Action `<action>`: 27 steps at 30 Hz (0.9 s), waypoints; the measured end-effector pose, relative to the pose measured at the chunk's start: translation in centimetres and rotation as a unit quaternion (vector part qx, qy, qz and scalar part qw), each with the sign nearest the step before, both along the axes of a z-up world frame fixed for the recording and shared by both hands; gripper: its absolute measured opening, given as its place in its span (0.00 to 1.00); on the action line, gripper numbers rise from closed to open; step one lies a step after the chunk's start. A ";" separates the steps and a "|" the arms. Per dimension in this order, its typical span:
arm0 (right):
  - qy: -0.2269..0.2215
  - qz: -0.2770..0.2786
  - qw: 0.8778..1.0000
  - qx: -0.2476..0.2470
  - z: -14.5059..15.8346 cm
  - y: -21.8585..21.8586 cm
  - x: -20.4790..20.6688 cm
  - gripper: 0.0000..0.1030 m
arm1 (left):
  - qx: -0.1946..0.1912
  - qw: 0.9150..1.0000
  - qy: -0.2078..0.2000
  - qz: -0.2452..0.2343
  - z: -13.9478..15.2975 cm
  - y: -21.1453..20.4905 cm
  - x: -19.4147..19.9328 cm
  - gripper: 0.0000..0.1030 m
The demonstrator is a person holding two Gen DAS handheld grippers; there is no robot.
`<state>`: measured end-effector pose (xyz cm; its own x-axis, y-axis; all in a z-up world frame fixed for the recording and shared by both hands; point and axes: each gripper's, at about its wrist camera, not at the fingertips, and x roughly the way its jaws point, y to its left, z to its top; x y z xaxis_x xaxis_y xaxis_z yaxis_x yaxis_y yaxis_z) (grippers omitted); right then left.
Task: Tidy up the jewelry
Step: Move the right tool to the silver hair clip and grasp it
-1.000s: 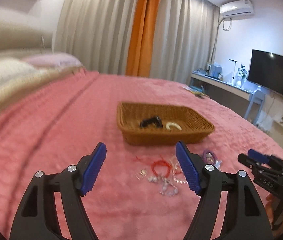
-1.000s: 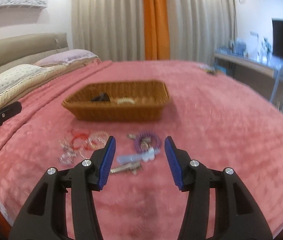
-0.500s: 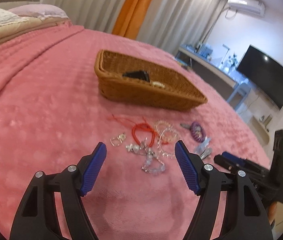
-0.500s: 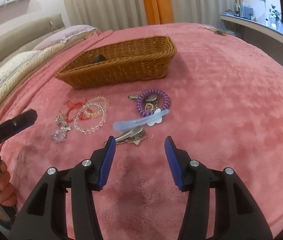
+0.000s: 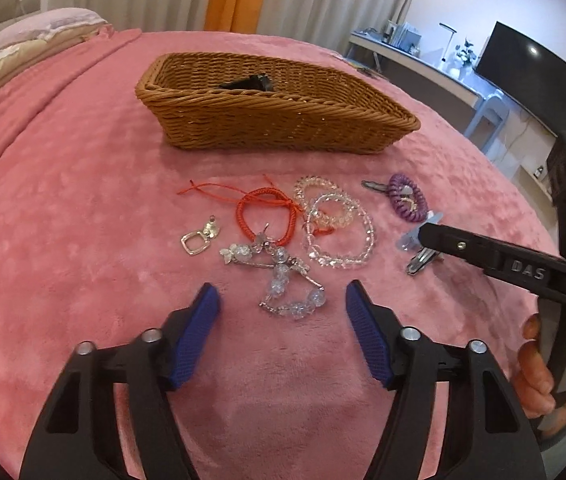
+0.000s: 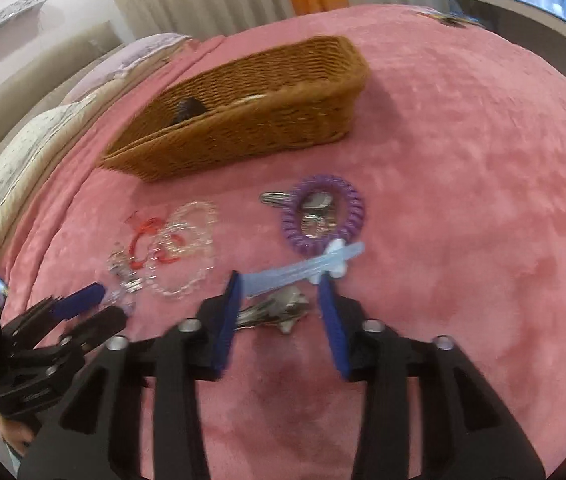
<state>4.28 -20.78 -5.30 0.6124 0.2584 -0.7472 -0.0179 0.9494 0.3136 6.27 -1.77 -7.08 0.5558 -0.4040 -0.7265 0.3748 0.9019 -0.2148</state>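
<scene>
Right claw [image 6: 279, 296] has closed in, straddling silver clips [image 6: 279, 312].

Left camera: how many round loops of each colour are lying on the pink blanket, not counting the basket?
Red cord bracelet: 1
Purple coil tie: 1
Clear or pale bead loops: 3, overlapping, so some may belong together
Bluish bead bracelet: 1
Total: 6

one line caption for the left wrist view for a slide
Open left tongs hover over a clear-bead bracelet on the pink bedspread, woven wicker basket beyond.
</scene>
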 end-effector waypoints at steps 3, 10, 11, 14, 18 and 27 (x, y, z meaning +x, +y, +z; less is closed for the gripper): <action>-0.002 0.024 1.000 -0.012 0.1 1.2 -0.3 0.18 | 0.000 1.000 0.005 0.004 0.1 0.6 -0.1 0.21; 0.005 0.067 0.998 -0.014 0.3 3.2 -2.6 0.17 | -0.026 0.999 0.029 0.012 0.3 3.3 -0.1 0.13; 0.008 0.074 0.997 -0.012 0.3 3.4 -3.0 0.17 | -0.024 0.999 0.029 0.014 0.5 3.5 -0.1 0.13; 0.019 0.096 0.995 -0.004 0.2 4.1 -4.6 0.17 | -0.028 0.999 0.041 -0.020 0.8 3.9 -0.5 0.13; 0.013 0.129 0.991 -0.012 0.7 5.0 -6.6 0.17 | -0.012 0.998 0.027 -0.063 1.4 3.6 -1.8 0.17; -0.033 0.101 0.992 -0.072 1.4 5.2 -5.6 0.46 | -0.031 0.998 0.019 -0.049 0.9 3.3 -1.3 0.40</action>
